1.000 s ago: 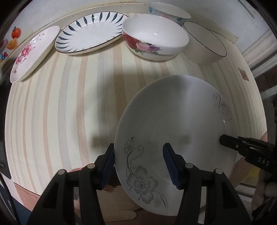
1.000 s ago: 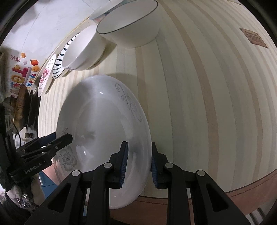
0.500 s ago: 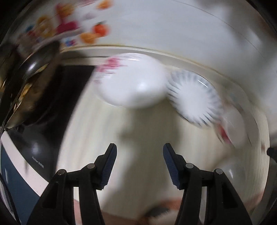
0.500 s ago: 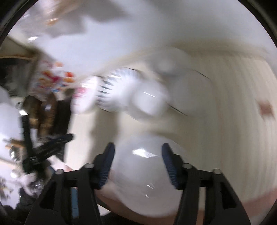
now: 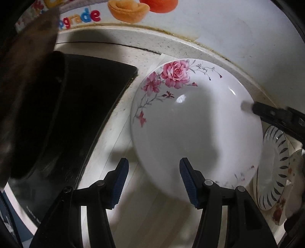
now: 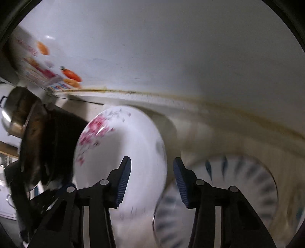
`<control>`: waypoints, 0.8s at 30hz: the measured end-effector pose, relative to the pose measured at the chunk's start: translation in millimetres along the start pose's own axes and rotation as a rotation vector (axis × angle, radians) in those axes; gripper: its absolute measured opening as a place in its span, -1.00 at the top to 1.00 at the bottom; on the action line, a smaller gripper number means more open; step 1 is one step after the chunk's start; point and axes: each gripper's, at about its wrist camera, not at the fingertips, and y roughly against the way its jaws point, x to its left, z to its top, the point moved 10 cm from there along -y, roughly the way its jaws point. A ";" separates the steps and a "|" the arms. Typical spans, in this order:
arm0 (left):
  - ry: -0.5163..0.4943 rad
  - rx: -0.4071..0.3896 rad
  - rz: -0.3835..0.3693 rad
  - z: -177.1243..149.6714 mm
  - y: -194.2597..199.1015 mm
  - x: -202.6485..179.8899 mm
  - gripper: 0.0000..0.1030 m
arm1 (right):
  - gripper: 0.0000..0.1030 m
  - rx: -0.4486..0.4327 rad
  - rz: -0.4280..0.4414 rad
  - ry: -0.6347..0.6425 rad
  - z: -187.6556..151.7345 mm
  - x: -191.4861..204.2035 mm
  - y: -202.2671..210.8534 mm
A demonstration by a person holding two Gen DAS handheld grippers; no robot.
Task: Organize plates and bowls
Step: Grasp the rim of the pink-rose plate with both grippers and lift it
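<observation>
White wall [image 6: 171, 47] with a fruit sticker [image 5: 129, 9] backs the pale tabletop [image 5: 144, 213]; a brown seam runs where they meet. Black stove top [image 5: 91, 91] sits at your left, just beside the rose plate [image 5: 194, 122]. That plate lies on the tabletop near the wall, roses toward the back. Blue-dash plate [image 5: 274, 167] lies to its right, its near rim seemingly tucked under the rose plate's edge; the right wrist view is blurred, so the overlap is uncertain. Your left tool [image 5: 154, 179] has its pads apart, holding nothing, at the rose plate's near rim. Your right tool [image 6: 152, 179] is likewise spread, its pads straddling the rose plate's right rim.
</observation>
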 end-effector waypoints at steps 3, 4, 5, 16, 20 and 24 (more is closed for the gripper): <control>-0.008 -0.001 -0.016 5.5 -10.0 -1.1 0.01 | 0.24 0.016 -0.023 0.006 10.7 -6.8 -22.4; -0.012 -0.008 -0.020 7.1 -11.8 -1.2 0.11 | 0.28 0.021 -0.029 0.006 11.7 -11.3 -26.5; -0.018 -0.015 -0.019 8.2 -12.8 -1.2 0.19 | 0.36 0.028 -0.034 0.007 14.0 -11.8 -33.5; -0.028 -0.082 -0.031 -4.2 8.6 -1.3 0.20 | 0.53 -0.005 -0.031 0.063 10.2 -7.5 -35.5; -0.046 -0.096 -0.050 -14.9 30.2 -5.4 0.20 | 0.53 -0.019 -0.031 0.068 4.5 -3.5 -17.8; -0.062 -0.114 -0.066 -16.1 50.3 -27.1 0.20 | 0.53 -0.032 -0.014 0.055 -10.5 -5.1 10.2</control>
